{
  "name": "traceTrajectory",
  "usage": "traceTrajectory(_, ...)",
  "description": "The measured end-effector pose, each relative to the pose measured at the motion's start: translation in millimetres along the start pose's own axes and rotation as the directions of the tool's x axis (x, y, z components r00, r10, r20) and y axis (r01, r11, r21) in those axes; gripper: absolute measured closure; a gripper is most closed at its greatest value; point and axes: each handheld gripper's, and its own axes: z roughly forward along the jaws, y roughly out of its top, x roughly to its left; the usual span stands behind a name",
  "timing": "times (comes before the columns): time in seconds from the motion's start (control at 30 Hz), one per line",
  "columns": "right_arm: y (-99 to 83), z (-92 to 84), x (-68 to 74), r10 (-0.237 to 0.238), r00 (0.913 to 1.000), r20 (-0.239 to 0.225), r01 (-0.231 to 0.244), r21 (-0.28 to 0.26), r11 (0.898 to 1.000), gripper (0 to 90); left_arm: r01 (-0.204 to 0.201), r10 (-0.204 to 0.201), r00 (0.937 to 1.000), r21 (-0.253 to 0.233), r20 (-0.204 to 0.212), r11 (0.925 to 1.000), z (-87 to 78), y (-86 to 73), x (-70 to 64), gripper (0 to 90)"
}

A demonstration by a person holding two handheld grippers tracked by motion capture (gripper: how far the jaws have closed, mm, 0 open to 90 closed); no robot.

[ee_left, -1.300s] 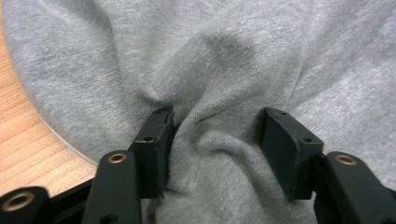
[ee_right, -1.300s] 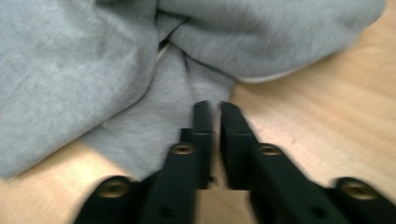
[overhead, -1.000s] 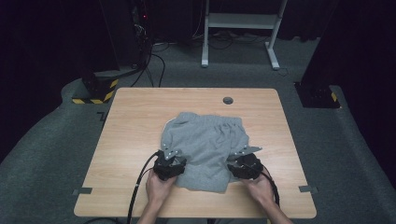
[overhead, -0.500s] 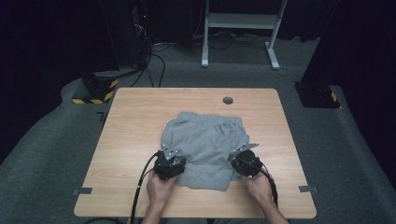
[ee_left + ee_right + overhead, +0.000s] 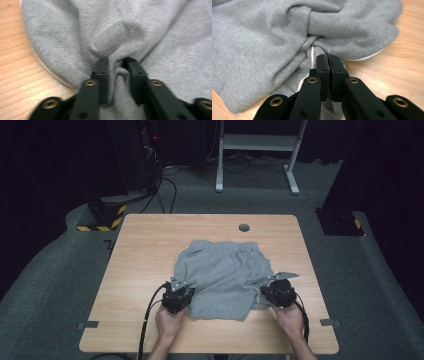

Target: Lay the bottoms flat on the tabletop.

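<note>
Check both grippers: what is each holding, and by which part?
Both hold the grey shorts. The left gripper has just closed on a bunched fold at one near edge; the right gripper is shut on thin fabric at the other near edge.

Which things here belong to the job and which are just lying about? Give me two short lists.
In the job:
- grey shorts
- left claw, pinching a fold of the shorts
- right claw, shut on their edge

Lying about:
- round grommet in the table
- white desk frame
</note>
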Motion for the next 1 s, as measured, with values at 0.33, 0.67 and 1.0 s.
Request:
traceTrajectory(0.33, -21.2, -3.4, -14.4, 0.004, 0.9979, -0.064, -0.009, -0.072, 0.997, 88.3, -0.019, 0.019, 0.9998, 0.059, -0.003, 0.9981, -25.6, 2.9, 12.3, 82.8)
traceTrajectory(0.67, -39.8, -7.8, -20.9, 0.036, 0.9970, -0.069, -0.043, -0.103, 0.994, 88.2, 0.076, -0.079, 0.9955, 0.064, 0.052, 0.9951, -51.0, -0.5, 35.7, 77.1)
traceTrajectory(1.0, -36.5, -15.0, -9.7, 0.007, 0.9977, -0.067, -0.015, -0.122, 0.992, 70.8, 0.052, -0.055, 0.9973, 0.076, 0.047, 0.9958, -58.8, 4.2, 33.8, 63.9)
